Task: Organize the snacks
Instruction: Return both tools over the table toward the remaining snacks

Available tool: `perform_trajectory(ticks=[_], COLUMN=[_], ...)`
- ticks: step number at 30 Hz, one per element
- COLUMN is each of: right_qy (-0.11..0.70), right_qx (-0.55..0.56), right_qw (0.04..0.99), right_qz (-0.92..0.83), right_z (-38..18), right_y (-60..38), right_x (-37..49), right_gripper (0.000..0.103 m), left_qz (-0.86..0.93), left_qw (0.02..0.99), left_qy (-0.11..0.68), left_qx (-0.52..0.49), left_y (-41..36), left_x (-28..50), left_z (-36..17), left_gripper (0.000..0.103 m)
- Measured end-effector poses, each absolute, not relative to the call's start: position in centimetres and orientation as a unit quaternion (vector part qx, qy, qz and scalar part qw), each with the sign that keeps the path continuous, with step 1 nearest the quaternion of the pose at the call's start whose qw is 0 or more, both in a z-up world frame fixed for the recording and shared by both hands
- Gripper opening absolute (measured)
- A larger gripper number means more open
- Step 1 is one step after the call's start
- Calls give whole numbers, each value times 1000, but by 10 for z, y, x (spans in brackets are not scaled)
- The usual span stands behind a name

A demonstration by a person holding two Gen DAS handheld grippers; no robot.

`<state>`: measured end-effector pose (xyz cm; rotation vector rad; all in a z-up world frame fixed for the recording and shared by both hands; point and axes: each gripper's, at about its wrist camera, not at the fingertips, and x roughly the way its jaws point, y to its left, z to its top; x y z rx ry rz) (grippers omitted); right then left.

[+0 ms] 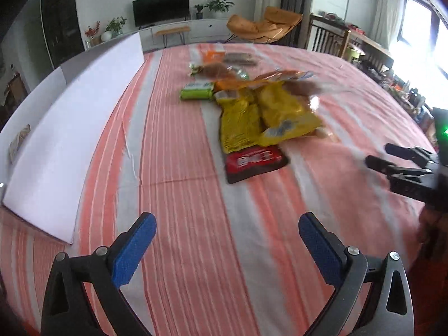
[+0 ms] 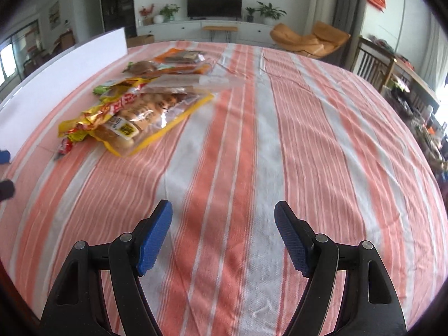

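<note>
The snacks (image 1: 252, 106) lie in a messy pile on the striped counter (image 1: 182, 196), with a red pack (image 1: 256, 162) at the near edge. No snack is held, so the sorting looks like it is just starting. The left gripper (image 1: 226, 224) has its fingers wide apart and holds nothing. The right gripper (image 2: 224, 210) is the same. Next, one should reach to the pile and pinch a pack. I see no box or bin, only a white board (image 1: 70, 140) lying beside the pile.
</note>
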<state>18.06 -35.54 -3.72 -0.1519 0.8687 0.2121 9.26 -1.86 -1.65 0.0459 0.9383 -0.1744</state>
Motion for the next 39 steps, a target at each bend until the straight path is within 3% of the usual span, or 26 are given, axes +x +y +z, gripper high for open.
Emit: perform_trajectory(ticks=[9, 39], right_qy=[438, 438], right_qx=[-48, -49], right_qw=[893, 894], right_qz=[87, 82], right_z=[-46, -47], right_y=[-360, -360], right_x=[193, 192], right_gripper=[91, 91], left_qz=[-69, -66], left_qw=[891, 890], left_qy=[449, 451], left_qx=[25, 24], left_y=[-6, -7], left_x=[114, 120], left_z=[-45, -54], left_gripper=[101, 103])
